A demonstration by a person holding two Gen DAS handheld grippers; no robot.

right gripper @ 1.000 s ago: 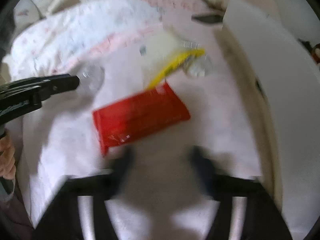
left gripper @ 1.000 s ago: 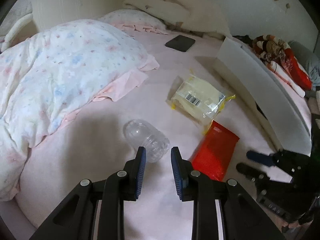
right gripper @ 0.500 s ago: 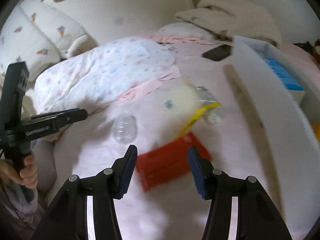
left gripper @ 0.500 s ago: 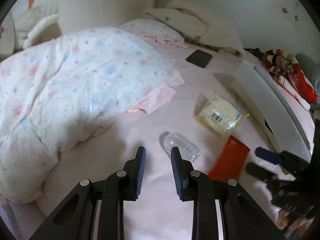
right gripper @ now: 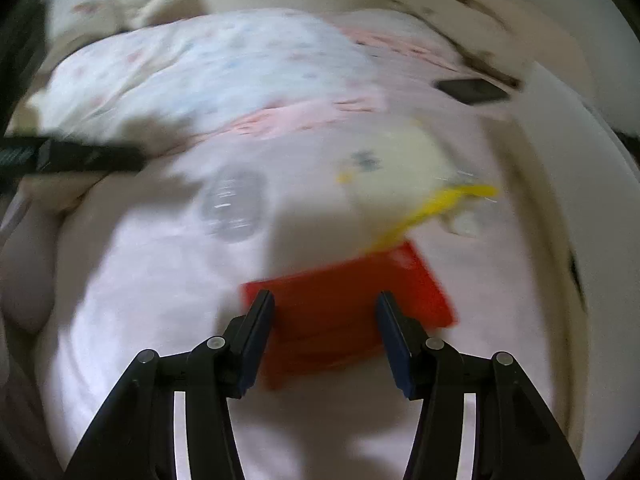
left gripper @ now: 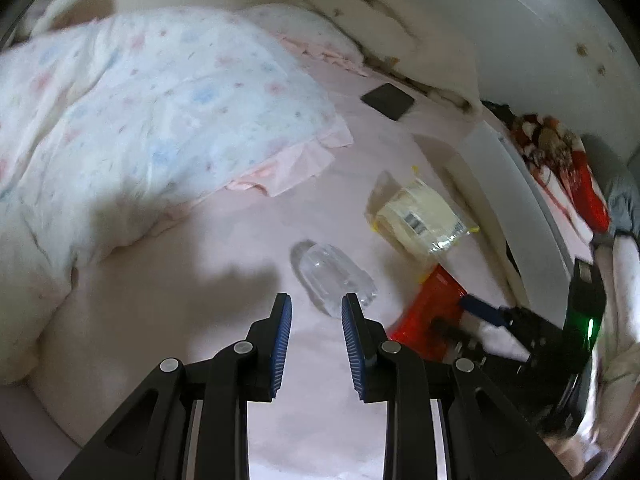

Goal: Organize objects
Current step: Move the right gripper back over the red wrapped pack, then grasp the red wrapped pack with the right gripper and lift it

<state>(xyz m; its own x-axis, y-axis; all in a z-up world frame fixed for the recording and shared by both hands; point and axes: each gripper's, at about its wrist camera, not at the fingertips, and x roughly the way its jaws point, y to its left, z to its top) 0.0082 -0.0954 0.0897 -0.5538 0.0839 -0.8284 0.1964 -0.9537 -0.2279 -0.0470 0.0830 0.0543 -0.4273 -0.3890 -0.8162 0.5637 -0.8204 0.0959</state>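
On the pink bed sheet lie a clear plastic bottle [left gripper: 332, 276] on its side, a red pouch [left gripper: 428, 304] and a cream packet with a barcode [left gripper: 420, 216]. My left gripper [left gripper: 316, 300] hovers just short of the bottle, its jaws drawn close with nothing between them. My right gripper [right gripper: 326, 300] is open over the red pouch [right gripper: 360, 280], whose near part shows between the spread fingers; the pads do not press on it. The right wrist view is blurred; it shows the bottle [right gripper: 232, 208], the packet [right gripper: 392, 168] and the left gripper [right gripper: 136, 162] at the left.
A bunched floral duvet [left gripper: 140, 120] covers the left of the bed. A black phone [left gripper: 388, 100] lies near the pillows. A long white box [left gripper: 516, 200] stands along the right side, with red patterned cloth [left gripper: 568, 160] beyond it.
The right gripper's jaws have spread wider and it has moved in over the red pouch. The left gripper pulled back from the bottle, which now lies just beyond its right finger.
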